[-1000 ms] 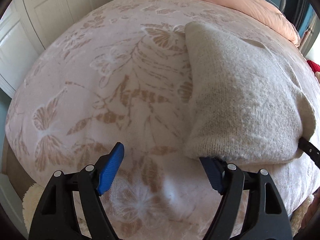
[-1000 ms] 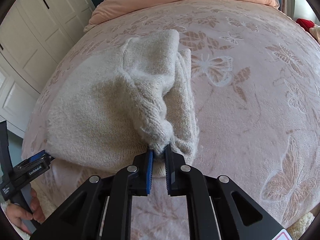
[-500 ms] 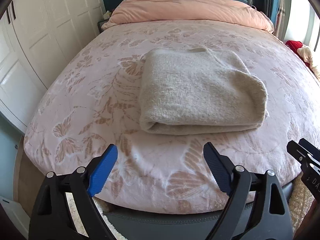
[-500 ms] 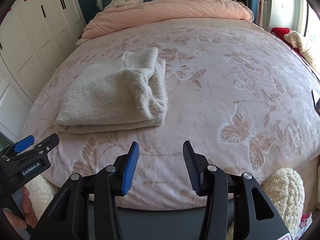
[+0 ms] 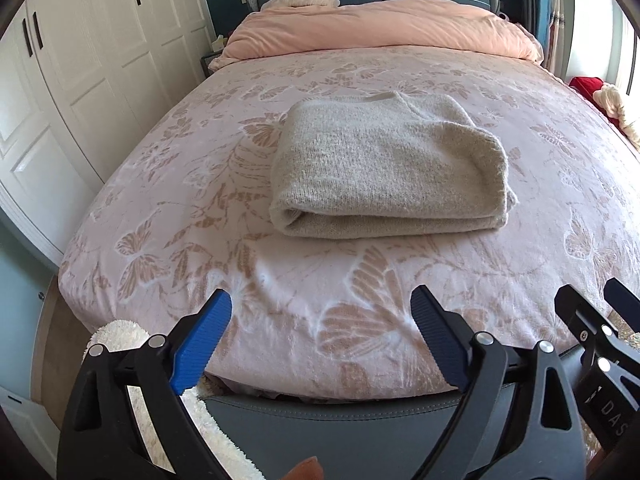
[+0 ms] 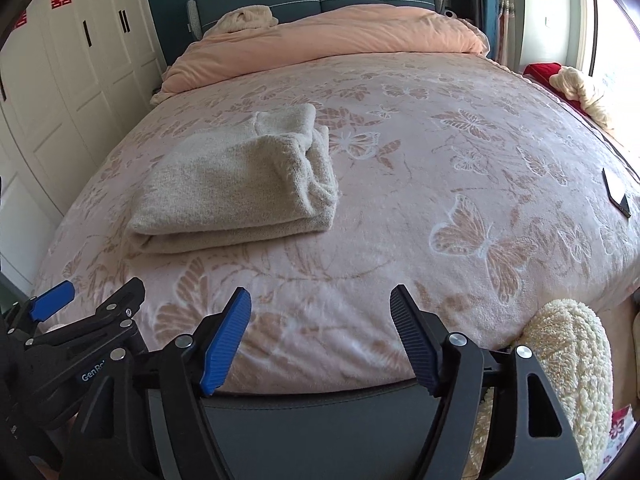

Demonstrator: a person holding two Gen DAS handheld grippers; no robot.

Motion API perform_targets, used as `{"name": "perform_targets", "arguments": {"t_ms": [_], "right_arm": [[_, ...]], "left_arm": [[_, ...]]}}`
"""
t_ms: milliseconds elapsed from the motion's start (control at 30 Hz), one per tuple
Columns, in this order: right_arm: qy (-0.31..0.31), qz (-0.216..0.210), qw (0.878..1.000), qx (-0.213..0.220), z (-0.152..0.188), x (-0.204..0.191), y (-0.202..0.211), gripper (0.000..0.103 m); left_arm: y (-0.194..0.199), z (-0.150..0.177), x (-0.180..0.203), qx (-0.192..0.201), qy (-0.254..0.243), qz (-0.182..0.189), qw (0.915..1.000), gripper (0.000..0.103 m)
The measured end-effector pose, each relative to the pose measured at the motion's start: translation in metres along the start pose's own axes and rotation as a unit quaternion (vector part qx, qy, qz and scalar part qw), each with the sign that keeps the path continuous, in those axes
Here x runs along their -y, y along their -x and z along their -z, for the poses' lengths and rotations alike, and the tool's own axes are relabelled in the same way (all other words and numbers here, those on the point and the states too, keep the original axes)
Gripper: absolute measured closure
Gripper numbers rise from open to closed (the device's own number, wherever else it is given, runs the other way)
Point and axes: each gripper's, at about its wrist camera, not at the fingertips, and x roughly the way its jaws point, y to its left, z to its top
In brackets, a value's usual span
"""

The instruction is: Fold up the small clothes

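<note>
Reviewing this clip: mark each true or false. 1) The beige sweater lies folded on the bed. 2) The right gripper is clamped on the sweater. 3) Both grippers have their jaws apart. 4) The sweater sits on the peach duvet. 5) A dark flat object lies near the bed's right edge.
1) True: the beige sweater lies folded on the bed.
2) False: the right gripper holds nothing.
3) True, the left gripper too.
4) False: the peach duvet lies farther back.
5) True: dark flat object.

left hand-held gripper (image 5: 320,338): black frame, blue ribbed pads, silver screws | right hand-held gripper (image 6: 320,332): same
</note>
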Motion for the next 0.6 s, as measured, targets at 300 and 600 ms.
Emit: {"name": "perform_targets", "arguments": {"t_ms": [300, 600], "right_arm": [[0.000, 0.004, 1.000, -0.007, 0.006, -0.007, 0.000, 0.032], [0.014, 0.003, 1.000, -0.005, 0.009, -0.016, 0.002, 0.031]], "left_arm": [[0.005, 0.007, -0.002, 0.005, 0.004, 0.006, 1.0000, 0.014], [0.006, 0.008, -0.003, 0.008, 0.008, 0.009, 0.9999, 0.014]]}}
